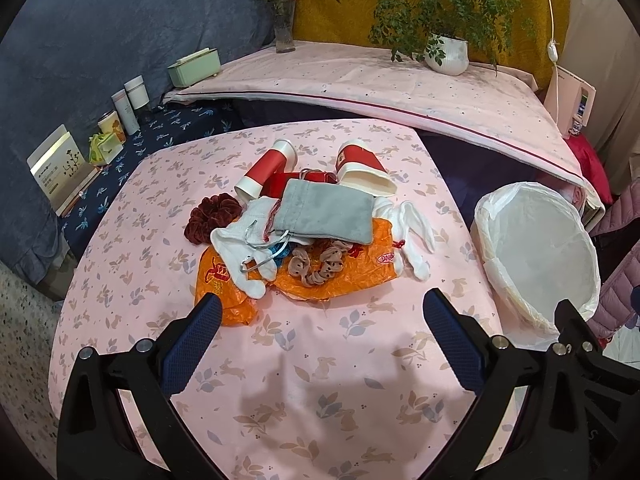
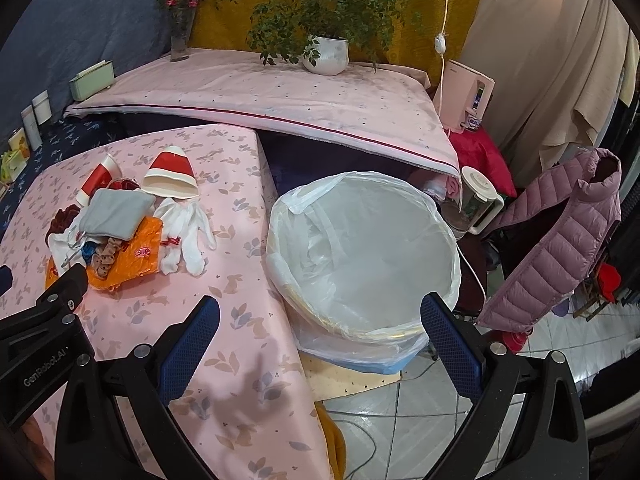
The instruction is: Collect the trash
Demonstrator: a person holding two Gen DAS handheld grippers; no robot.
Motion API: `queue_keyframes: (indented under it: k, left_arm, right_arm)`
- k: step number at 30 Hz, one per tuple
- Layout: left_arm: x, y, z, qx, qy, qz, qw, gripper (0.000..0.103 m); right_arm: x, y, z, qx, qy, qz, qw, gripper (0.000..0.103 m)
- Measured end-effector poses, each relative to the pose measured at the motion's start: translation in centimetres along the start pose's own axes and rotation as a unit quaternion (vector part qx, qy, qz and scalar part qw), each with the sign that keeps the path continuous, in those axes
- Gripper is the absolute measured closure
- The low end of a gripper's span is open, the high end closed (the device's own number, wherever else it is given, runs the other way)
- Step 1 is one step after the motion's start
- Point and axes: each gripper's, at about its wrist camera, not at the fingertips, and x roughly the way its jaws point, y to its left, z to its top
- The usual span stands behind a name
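Opening step, nothing grasped. Left tongs (image 1: 322, 312) apart, empty, above bench (image 1: 320, 380), near pile (image 1: 304, 224): cups, pouch, gloves, orange bag. Right tongs (image 2: 320, 316) apart, empty, over bin (image 2: 360, 240) beside bench. Next: reach forward, pinch topmost item, carry to bin.

My left tool (image 1: 322, 340) and right tool (image 2: 320, 340) are black frames with silver screws, blue textured pads (image 2: 188, 350), and "GenRobot.AI" lettering.
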Motion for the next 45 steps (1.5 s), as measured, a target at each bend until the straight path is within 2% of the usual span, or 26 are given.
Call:
queue_keyframes:
  k: [45]
  left_arm:
    - [-0.77,0.11,0.20,0.000,-0.006,0.005,1.0000,0.007]
  right_arm:
    - [-0.73,-0.32,0.40,0.000,-0.008,-0.009,1.000,0.007]
